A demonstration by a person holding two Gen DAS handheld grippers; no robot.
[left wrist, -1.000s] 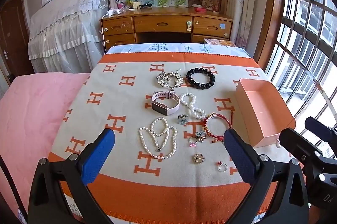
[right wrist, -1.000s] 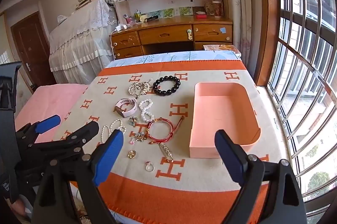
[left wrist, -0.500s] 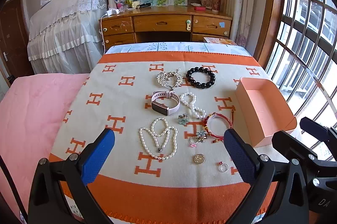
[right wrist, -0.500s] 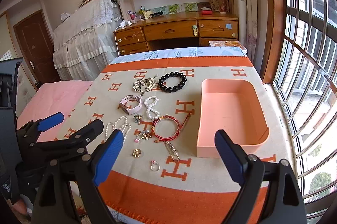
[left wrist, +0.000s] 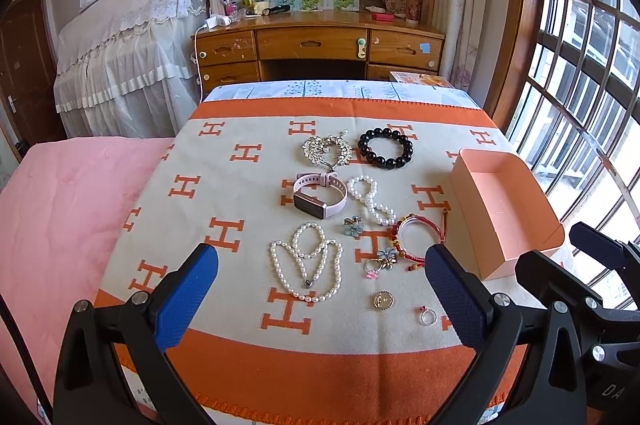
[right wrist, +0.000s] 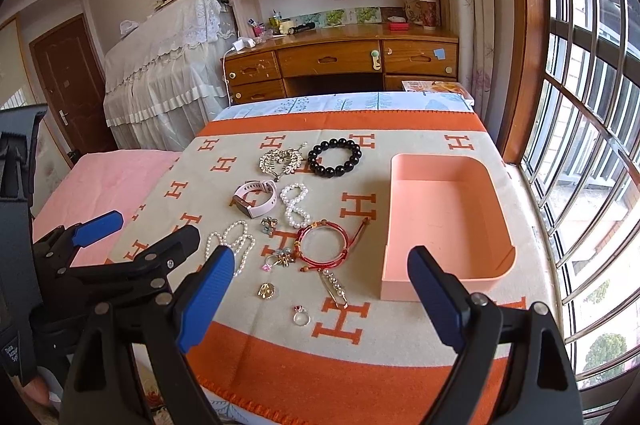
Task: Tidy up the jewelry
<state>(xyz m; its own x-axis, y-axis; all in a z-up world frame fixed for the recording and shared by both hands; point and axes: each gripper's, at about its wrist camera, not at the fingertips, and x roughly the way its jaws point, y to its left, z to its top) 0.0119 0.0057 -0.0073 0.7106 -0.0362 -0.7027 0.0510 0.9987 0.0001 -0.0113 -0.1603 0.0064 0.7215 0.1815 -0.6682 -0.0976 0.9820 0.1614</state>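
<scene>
Jewelry lies on an orange and cream blanket [left wrist: 240, 185]: a black bead bracelet [left wrist: 385, 148], a silver brooch [left wrist: 327, 150], a pink watch [left wrist: 319, 194], a small pearl bracelet [left wrist: 370, 198], a long pearl necklace [left wrist: 307, 265], a red cord bracelet [left wrist: 420, 237], a ring [left wrist: 427, 316] and a gold charm [left wrist: 384, 300]. An empty pink box [right wrist: 448, 221] stands to their right. My left gripper [left wrist: 320, 289] is open above the blanket's near edge. My right gripper [right wrist: 320, 289] is open, held near the box's front.
A wooden desk [left wrist: 320, 45] with shelves stands behind the table. A pink cover [left wrist: 60, 205] lies to the left and a barred window [right wrist: 580, 105] is on the right. A cloth-draped piece of furniture [left wrist: 128, 45] stands at the back left.
Both grippers have drifted slightly; the right one edged forward toward the table. Both stay open and the jewelry has not moved.
</scene>
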